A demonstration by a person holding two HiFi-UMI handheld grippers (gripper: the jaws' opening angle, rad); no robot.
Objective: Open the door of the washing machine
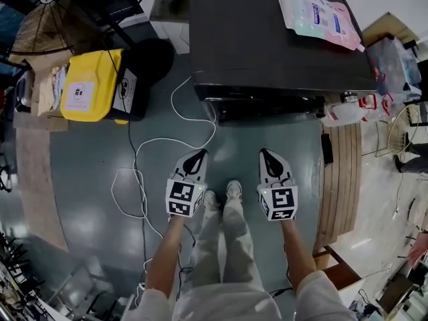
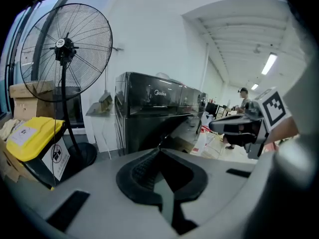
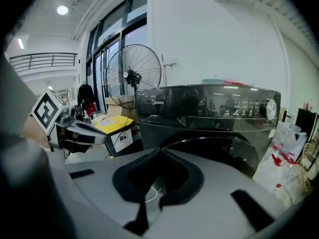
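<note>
Two grey handheld tools side by side over grey floor (image 1: pixel 87 179): left gripper (image 1: pixel 196 154), right gripper (image 1: pixel 267 154). Each gripper has jaws pressed together with nothing between, well apart from machine. Glossy black front-loading washing machine (image 1: pixel 267 39) straight ahead, its round dark glass door (image 3: pixel 224 153) closed, facing grippers. Pastel plastic pouch (image 1: pixel 319 13) lies on machine top. Yellow-lidded bin (image 1: pixel 90 85) and black pedestal fan (image 2: pixel 65 49) stand left of machine. White cable (image 1: pixel 144 159) looped on floor.

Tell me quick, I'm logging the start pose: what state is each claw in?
Left claw: closed, holding nothing.
Right claw: closed, holding nothing.
</note>
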